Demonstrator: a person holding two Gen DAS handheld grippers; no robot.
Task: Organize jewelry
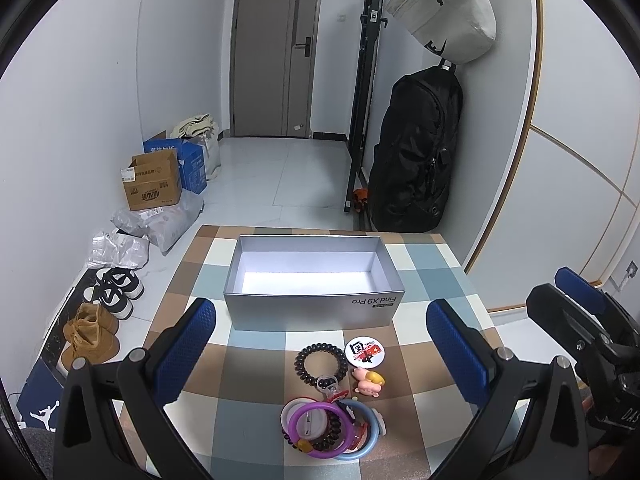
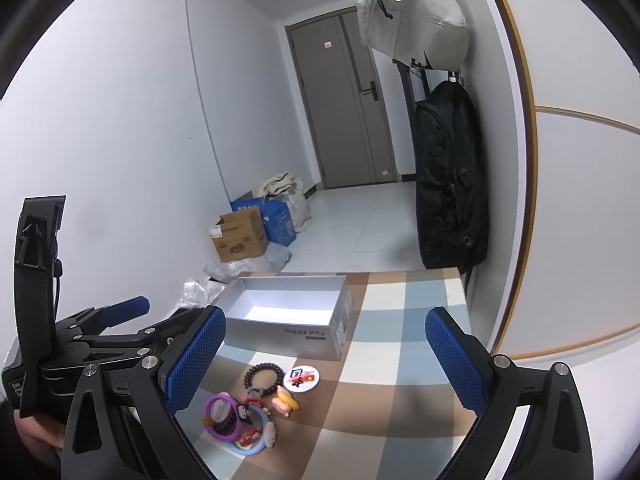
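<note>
An open, empty silver box (image 1: 314,294) stands on the checked tablecloth (image 1: 436,280); it also shows in the right wrist view (image 2: 288,330). In front of it lie a black bead bracelet (image 1: 320,364), a round white badge (image 1: 363,352), a small pink figure (image 1: 368,382) and a pile of purple, blue and white rings (image 1: 330,426). The same pile (image 2: 236,424), bracelet (image 2: 262,378) and badge (image 2: 301,379) show in the right wrist view. My left gripper (image 1: 332,350) is open above the jewelry. My right gripper (image 2: 326,360) is open, right of the pile.
Cardboard boxes (image 1: 154,178), plastic bags and shoes (image 1: 114,292) lie on the floor left of the table. A black backpack (image 1: 416,152) and a grey bag (image 1: 444,8) hang by the wall at the right. A door (image 1: 276,48) is at the back.
</note>
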